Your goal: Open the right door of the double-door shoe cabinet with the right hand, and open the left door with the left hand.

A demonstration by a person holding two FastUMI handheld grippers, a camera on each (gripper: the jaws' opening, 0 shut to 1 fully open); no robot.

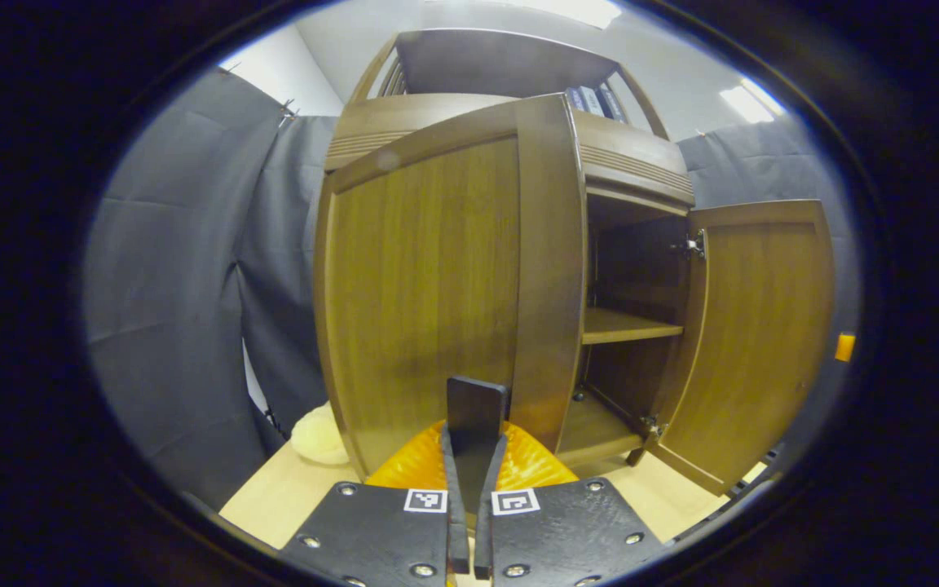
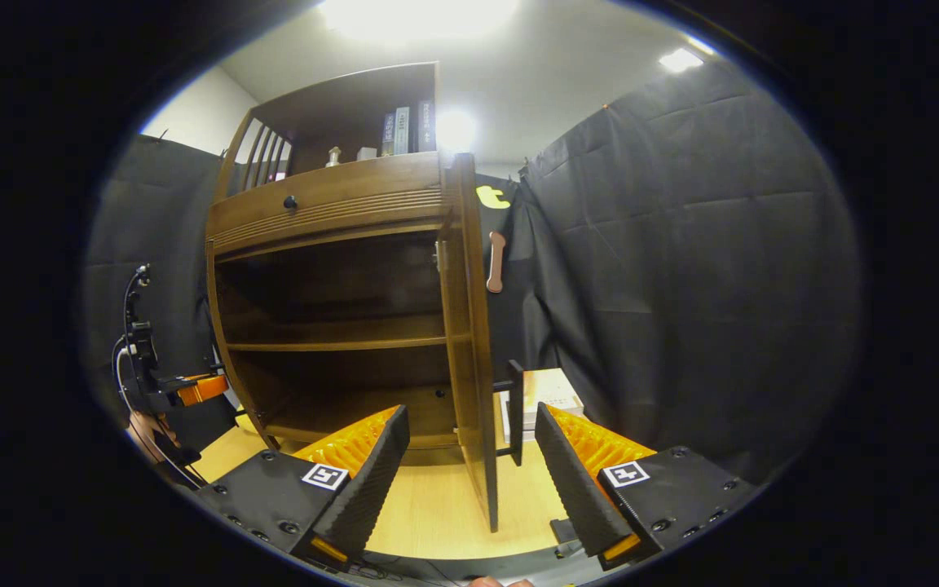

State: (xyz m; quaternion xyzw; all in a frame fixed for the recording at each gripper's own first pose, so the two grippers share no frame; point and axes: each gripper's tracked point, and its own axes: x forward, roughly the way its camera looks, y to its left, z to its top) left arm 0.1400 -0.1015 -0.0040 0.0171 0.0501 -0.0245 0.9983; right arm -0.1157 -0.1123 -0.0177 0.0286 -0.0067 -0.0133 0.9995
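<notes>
Booth table (image 2: 437, 505): left tool (image 1: 473, 424) clamped on left door handle (image 1: 476, 408).

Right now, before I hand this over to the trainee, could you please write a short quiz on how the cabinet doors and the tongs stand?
1. True or false: the right door is fully closed.
2. The right tongs are: A) open, with the right door's edge between the fingers; B) shut on a cup; C) shut on a shelf.
3. Fill in: the left tongs are shut on the dark ___ of the left door.

Key: 1 false, it stands wide open. 2 A. 3 handle.
</notes>
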